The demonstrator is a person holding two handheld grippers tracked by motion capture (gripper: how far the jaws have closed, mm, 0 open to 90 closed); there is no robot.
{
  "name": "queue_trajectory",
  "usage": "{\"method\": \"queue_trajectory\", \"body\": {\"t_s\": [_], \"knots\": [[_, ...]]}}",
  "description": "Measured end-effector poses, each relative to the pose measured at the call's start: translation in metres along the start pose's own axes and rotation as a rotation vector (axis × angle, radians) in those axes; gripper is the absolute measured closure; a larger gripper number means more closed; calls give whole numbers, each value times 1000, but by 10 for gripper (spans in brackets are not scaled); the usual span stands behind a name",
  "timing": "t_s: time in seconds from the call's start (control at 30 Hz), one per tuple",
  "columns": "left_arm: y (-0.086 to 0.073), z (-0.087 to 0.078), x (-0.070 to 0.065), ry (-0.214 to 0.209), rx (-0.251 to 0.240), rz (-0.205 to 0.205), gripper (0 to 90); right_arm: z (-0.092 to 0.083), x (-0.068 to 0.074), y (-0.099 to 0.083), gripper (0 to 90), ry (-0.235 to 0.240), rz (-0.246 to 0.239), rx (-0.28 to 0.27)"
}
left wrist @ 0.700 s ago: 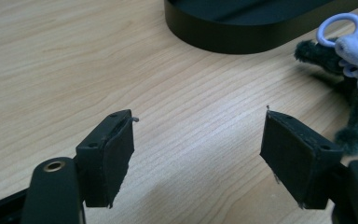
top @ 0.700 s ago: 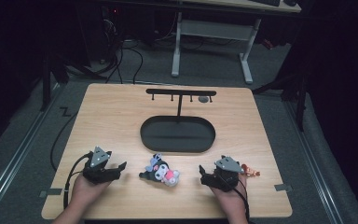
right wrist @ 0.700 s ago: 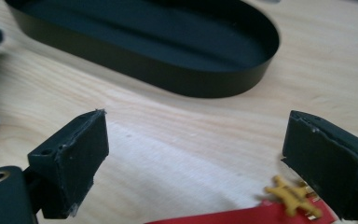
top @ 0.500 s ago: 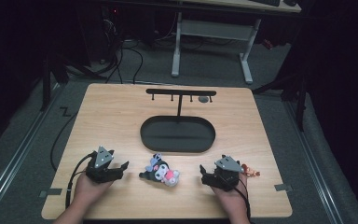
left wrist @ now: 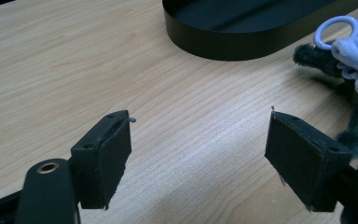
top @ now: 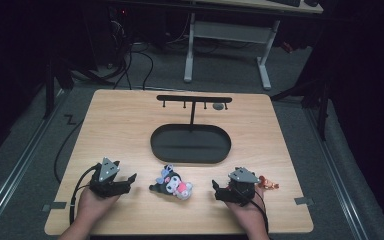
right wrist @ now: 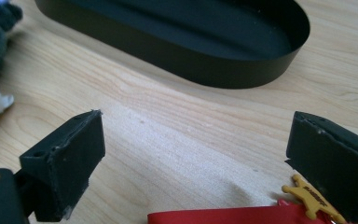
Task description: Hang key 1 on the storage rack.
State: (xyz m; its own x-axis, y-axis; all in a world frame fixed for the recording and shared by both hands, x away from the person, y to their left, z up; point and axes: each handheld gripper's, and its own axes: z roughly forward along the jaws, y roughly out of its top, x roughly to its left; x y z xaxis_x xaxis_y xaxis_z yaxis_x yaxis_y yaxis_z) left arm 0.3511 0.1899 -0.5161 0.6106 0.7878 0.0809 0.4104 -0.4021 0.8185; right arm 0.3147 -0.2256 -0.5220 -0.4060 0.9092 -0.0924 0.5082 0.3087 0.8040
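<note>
A small plush toy [top: 173, 184], dark with a pink and white front, lies near the table's front edge between my two grippers. My left gripper [top: 125, 175] rests on the wood to its left, open, with bare table between its pads [left wrist: 106, 151]. The plush [left wrist: 356, 70] and its pale ring [left wrist: 338, 30] lie off its right jaw. My right gripper [top: 218, 191] sits to the right of the plush, open and holding nothing. A red strap [right wrist: 223, 215] with a yellow charm [right wrist: 311, 198] lies by its right jaw.
A black oval tray [top: 157, 145] sits mid-table, with a black T-shaped hook stand [top: 194, 100] rising behind it. The red and yellow keychain [top: 268, 184] lies right of my right hand. Bare wood stretches to the left and right of the tray. The table's front edge is close.
</note>
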Motion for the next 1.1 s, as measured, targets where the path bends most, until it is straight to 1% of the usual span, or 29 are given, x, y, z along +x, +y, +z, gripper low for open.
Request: {"method": "queue_trajectory", "body": {"t_s": [0.1,0.2,0.23,0.27,0.3,0.33,0.37,0.43,0.47,0.5,0.57,0.63,0.67,0.73,0.77,0.87,0.93,1.0,1.1], "knots": [[0,1,0,-10,5,-4,249,3,1,-2,32,-6,-22,27],[1,1,-2,-13,1,3,248,2,1,-2,29,3,-17,24],[1,0,-4,-5,-9,16,243,1,1,-2,22,2,-22,18],[1,0,-4,-5,-9,16,240,0,2,-2,21,0,-22,17],[2,-1,-5,0,-10,29,234,-2,2,-1,18,-5,-22,19],[2,-1,-5,0,-10,29,231,-2,2,-1,18,-5,-22,19],[2,0,-6,4,-8,38,225,-4,2,0,9,-6,-23,31],[2,2,-6,6,-6,42,217,-5,1,1,7,-13,-26,54],[2,2,-6,6,-6,42,216,-5,1,1,7,-13,-26,54],[2,3,-7,-23,13,45,216,-5,-1,2,7,-20,-25,75],[1,4,-9,-31,20,54,218,-5,-3,2,10,-2,-12,94],[1,4,-10,-37,20,52,221,-6,-6,4,32,20,-13,108],[1,4,-10,-37,20,52,221,-6,-6,4,32,20,-13,108],[2,3,-10,-38,18,47,221,-8,-8,6,60,34,-18,119],[2,2,-11,-39,16,47,217,-11,-11,7,80,31,-18,119],[3,0,-15,-40,8,71,208,-14,-12,8,136,41,-12,115],[3,0,-16,-40,2,69,204,-15,-12,9,149,45,-14,112],[3,1,-16,-41,5,64,199,-15,-13,10,158,55,-4,116],[2,0,-17,-41,9,75,195,-16,-13,12,193,73,1,117]]}}
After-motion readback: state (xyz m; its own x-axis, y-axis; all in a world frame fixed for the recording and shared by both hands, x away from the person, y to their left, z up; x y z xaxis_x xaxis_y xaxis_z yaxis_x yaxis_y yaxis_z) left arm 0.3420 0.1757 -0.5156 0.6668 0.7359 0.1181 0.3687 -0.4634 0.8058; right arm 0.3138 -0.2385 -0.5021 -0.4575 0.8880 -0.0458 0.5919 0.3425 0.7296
